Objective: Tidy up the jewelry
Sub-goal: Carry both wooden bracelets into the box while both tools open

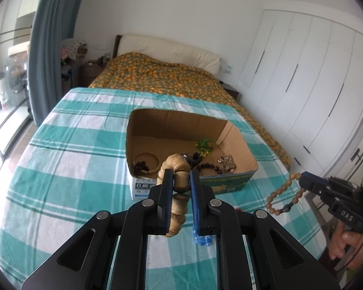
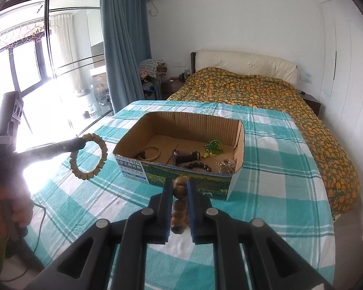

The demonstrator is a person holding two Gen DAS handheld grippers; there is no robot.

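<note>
My left gripper (image 1: 181, 172) is shut on a chunky light wooden bead bracelet (image 1: 175, 166), held above the table in front of the cardboard box (image 1: 239, 145); it also shows in the right wrist view (image 2: 89, 157). My right gripper (image 2: 180, 181) is shut on a brown round-bead bracelet (image 2: 180, 203), also seen from the left wrist view (image 1: 282, 193), to the right of the box. The box (image 2: 239, 145) holds several pieces: a thin gold bangle (image 2: 151, 153), green beads (image 2: 214, 146), dark beads (image 2: 197, 165) and a silvery piece (image 2: 227, 164).
The table has a teal and white checked cloth (image 1: 72, 145). A blue bead item (image 1: 203, 239) lies on it under my left gripper. A bed with an orange patterned cover (image 2: 266, 89) stands behind, white wardrobes (image 1: 302, 72) to the right, a window and blue curtain (image 2: 123, 48) to the left.
</note>
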